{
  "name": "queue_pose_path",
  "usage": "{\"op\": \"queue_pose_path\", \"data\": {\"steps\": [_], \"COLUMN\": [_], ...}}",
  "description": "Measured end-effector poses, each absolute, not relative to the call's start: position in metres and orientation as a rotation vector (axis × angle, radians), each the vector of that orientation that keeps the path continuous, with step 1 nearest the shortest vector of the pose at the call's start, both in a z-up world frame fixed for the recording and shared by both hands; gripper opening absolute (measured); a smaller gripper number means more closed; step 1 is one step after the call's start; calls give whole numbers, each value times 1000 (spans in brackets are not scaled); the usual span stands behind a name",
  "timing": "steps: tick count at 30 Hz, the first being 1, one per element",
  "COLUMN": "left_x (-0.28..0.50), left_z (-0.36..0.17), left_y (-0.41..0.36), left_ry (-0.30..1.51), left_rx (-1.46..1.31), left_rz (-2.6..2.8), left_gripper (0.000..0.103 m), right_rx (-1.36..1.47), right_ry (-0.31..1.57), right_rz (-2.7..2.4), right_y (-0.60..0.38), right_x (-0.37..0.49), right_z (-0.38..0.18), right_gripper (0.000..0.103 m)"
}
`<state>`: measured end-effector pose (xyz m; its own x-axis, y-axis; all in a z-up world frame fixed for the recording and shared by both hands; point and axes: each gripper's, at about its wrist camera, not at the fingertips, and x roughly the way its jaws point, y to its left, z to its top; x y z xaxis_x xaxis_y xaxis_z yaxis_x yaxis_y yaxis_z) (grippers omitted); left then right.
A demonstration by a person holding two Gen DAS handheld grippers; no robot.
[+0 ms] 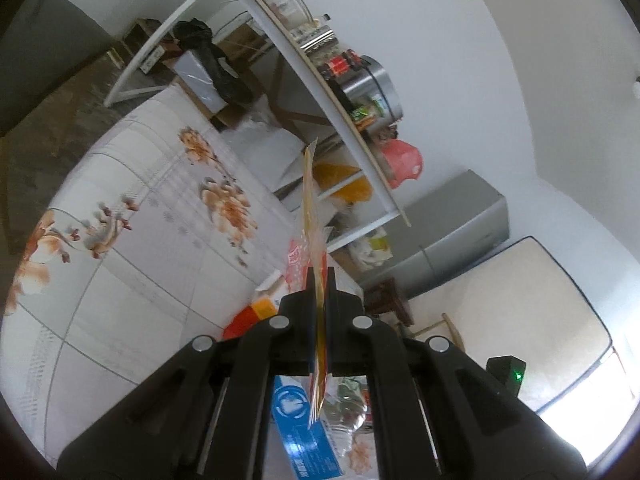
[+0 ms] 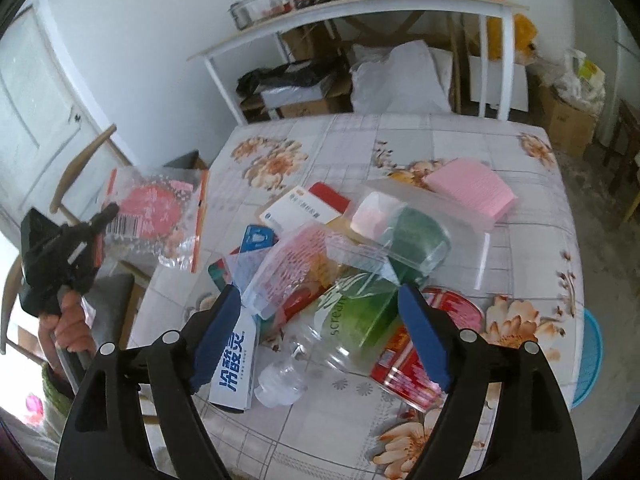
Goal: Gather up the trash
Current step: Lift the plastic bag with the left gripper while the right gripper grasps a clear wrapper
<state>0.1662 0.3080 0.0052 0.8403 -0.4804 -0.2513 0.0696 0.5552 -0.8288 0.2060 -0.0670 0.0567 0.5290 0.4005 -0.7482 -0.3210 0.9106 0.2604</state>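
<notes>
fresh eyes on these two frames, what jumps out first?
The heap of trash mid-table: a clear plastic bottle with a green label lies on its side right ahead of the open right claw, among boxes and wrappers on the floral tablecloth. Off the table's left edge, the left claw holds up a clear snack bag with pink print; its own camera sees that bag edge-on, pinched between the fingers.
</notes>
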Motion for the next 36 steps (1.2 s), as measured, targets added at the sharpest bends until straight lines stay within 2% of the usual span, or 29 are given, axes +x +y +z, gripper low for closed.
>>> {"op": "queue_pose_path", "data": {"steps": [5,18,28,36], "left_x": [169,177,179,180], "left_z": [1,-4,-7,-8], "left_y": [302,280,277,276], "left_ry": [514,540,537,527], "left_rx": [-907,-863,-871,-887], "left_rz": [-319,-355,-391,-412], "left_gripper": [2,2,2,2], "right_rx": [9,118,129,200], "right_ry": [942,1239,1341,1435], "right_rz": [463,472,364,301], "right_y": [-44,7,22,16], "right_x": [216,284,306,312], "right_z": [55,18,-4,-27], "right_gripper": [79,79,79,54]}}
